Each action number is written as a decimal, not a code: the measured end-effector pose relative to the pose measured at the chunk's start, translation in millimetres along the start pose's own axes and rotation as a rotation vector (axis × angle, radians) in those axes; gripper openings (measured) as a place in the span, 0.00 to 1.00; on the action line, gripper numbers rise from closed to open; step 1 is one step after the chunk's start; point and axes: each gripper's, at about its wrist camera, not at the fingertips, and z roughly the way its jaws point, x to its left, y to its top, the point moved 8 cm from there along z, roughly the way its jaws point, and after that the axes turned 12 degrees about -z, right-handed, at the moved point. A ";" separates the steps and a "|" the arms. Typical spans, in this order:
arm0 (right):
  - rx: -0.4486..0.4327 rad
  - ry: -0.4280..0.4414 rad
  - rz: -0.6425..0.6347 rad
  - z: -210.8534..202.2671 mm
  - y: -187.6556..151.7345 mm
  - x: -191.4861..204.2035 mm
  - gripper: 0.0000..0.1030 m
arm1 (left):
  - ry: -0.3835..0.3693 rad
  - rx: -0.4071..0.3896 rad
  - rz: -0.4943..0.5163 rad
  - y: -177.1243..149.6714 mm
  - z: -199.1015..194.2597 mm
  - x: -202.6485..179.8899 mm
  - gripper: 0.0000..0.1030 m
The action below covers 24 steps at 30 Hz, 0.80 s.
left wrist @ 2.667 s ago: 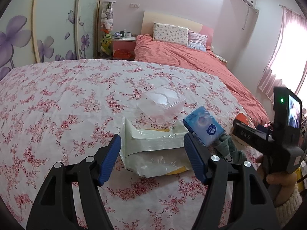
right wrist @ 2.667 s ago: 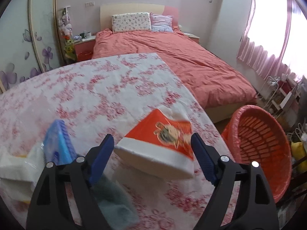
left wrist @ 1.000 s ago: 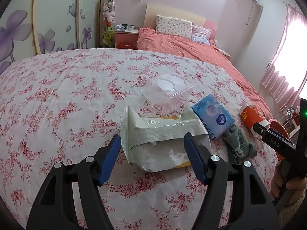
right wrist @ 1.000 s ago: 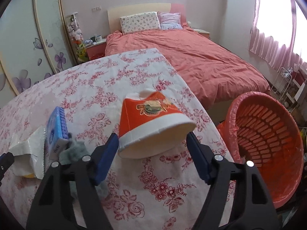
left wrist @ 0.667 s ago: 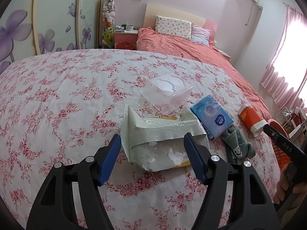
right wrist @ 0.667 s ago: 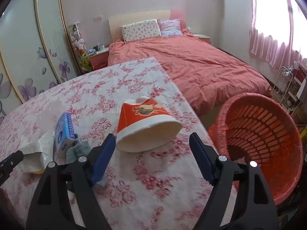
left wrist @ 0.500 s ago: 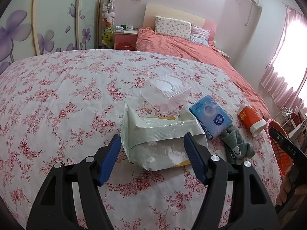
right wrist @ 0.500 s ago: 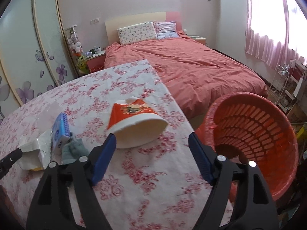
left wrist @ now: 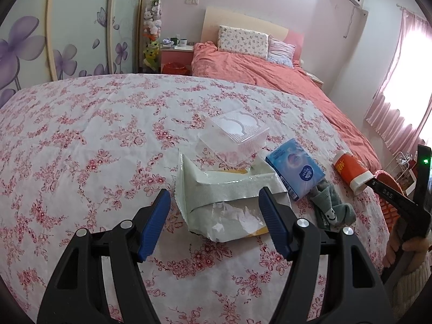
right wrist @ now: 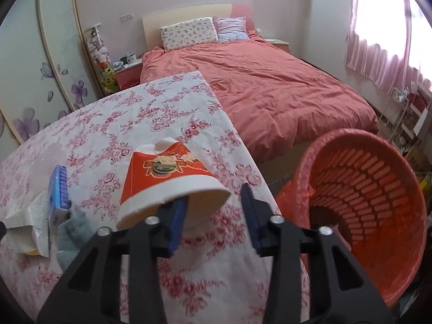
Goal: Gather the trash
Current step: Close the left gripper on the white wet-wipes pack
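An orange paper cup point(right wrist: 167, 178) lies on its side near the table's right edge; it also shows in the left wrist view point(left wrist: 349, 171). My right gripper point(right wrist: 214, 210) is partly closed, its left finger inside the cup's mouth and its right finger just outside the rim, with a gap still showing. My left gripper point(left wrist: 214, 213) is open and empty, hovering over a crumpled pale green bag point(left wrist: 229, 205). A clear plastic box point(left wrist: 233, 137), a blue tissue pack point(left wrist: 294, 171) and a grey sock point(left wrist: 330, 208) lie between them.
A red slatted basket point(right wrist: 364, 216) stands off the table's right edge. The floral tablecloth point(left wrist: 81, 148) covers the table. A bed with a coral cover point(right wrist: 256, 81) lies behind. A wardrobe with purple flowers point(left wrist: 27, 48) is at the left.
My right gripper has narrowed and moved onto the orange cup's rim, one finger now inside its mouth. The left gripper has stayed over the green bag.
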 end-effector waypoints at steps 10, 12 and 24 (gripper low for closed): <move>-0.050 -0.007 -0.001 -18.5 -3.9 2.0 0.06 | -0.007 0.010 0.015 -3.2 0.9 1.8 0.65; -0.054 -0.005 0.004 -22.7 -5.3 2.4 0.06 | -0.007 0.019 0.006 -3.9 2.9 3.7 0.65; -0.059 0.006 0.013 -33.9 -8.2 2.8 0.06 | 0.045 -0.003 -0.027 22.8 20.4 13.3 0.65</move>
